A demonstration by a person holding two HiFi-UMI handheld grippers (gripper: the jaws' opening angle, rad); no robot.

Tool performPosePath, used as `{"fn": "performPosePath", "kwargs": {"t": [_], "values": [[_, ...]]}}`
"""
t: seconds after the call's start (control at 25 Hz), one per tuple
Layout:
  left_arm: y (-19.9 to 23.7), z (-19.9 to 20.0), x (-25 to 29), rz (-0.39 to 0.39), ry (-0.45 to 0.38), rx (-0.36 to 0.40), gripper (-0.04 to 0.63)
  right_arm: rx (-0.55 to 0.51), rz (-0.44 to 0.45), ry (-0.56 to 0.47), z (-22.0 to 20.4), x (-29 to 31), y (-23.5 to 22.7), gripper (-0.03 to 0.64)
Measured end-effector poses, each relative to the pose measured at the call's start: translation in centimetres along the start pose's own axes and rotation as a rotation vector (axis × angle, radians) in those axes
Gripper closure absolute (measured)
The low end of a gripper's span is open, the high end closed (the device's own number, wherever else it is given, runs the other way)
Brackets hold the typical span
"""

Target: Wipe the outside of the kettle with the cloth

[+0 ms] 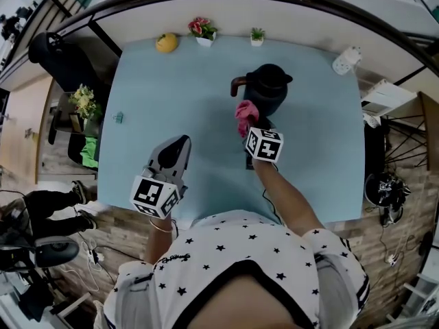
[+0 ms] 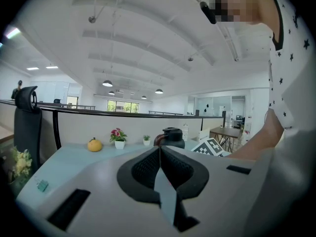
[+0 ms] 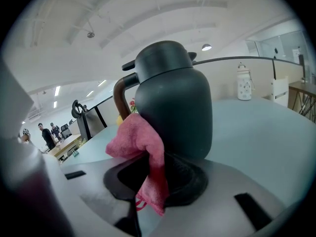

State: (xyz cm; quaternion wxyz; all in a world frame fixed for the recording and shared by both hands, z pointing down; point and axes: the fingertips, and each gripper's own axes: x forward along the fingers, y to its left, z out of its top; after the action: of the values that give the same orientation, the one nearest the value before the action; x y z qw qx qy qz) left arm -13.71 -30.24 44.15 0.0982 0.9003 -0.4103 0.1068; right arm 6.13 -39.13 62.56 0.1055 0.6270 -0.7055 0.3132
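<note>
Against the matte black rounded kettle (image 3: 173,102), the right tool (image 3: 148,179) pinches a pink terry cloth (image 3: 140,139); press evenly, sweeping around. Left tool (image 2: 159,164) hangs closed, empty.

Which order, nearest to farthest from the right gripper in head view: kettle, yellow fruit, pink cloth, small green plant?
1. pink cloth, clamped in the right gripper.
2. kettle, just beyond the cloth.
3. small green plant, at the back, roughly straight ahead.
4. yellow fruit, at the back, far left.
</note>
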Motion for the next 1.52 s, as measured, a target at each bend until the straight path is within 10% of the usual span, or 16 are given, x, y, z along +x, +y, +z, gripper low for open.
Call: {"fn": "performPosePath", "kwargs": {"t": [1.52], "values": [[-4.0,0.6,2.5,0.041,0.02,0.021,0.565,0.056,-0.166,0.013,2.4,-0.3,-15.1,0.534]]}}
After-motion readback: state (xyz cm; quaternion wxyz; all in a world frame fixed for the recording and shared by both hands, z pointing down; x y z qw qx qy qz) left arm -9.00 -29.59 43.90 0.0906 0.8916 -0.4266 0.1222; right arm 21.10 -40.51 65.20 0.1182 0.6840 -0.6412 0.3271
